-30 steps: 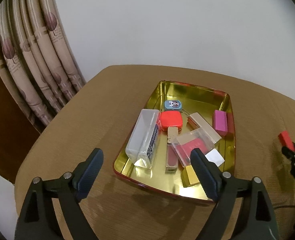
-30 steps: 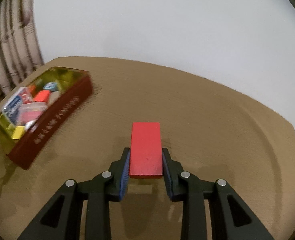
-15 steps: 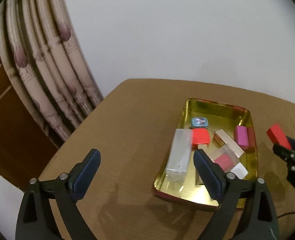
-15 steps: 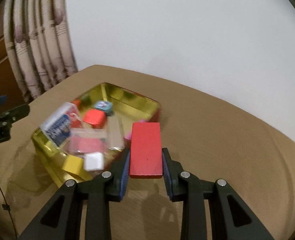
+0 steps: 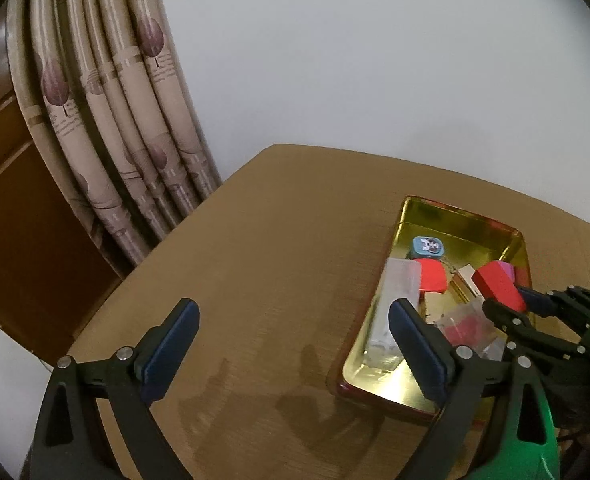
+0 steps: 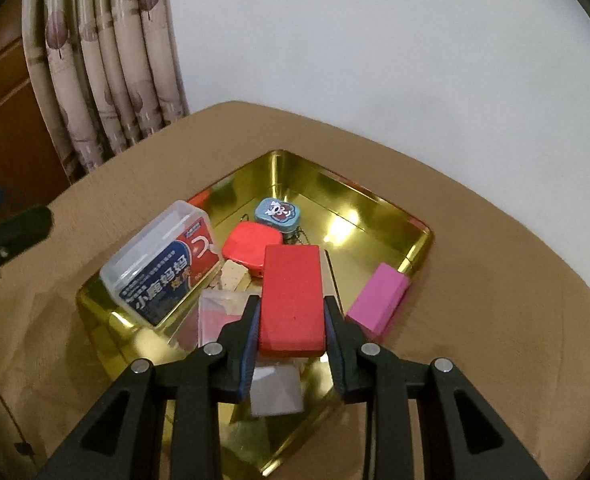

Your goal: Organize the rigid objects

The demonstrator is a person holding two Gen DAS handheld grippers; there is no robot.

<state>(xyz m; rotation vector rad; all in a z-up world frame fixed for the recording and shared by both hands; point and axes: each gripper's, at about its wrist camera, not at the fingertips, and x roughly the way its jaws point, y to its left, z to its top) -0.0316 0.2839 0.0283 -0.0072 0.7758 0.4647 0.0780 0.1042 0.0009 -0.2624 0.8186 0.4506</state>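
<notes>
we see the table (image 5: 263,264) only in part; its near edge is cut off in both views and our own grippers cover the foreground. left of it a curtain (image 5: 127,120) hangs close to the far-left corner. the table's left half is bare, lots of room there. the gold tin (image 6: 375,208) sits toward the right; its near end is hidden behind the right gripper (image 6: 293,320) in the right wrist view. far end of the tin floor is free. inside: clear box (image 6: 163,264) with a blue-red label leaning on the left wall, red case (image 6: 247,246), blue mini tin (image 6: 277,212) behind it, pink block (image 6: 379,300) by the right wall. a clear packet and white piece under the gripper are blurred, can't make them out. right gripper clamps the red block (image 6: 293,300) over the tin's middle. left gripper (image 5: 293,344) is spread wide, just finished widening, nothing between the fingers, over bare table left of the tin.
</notes>
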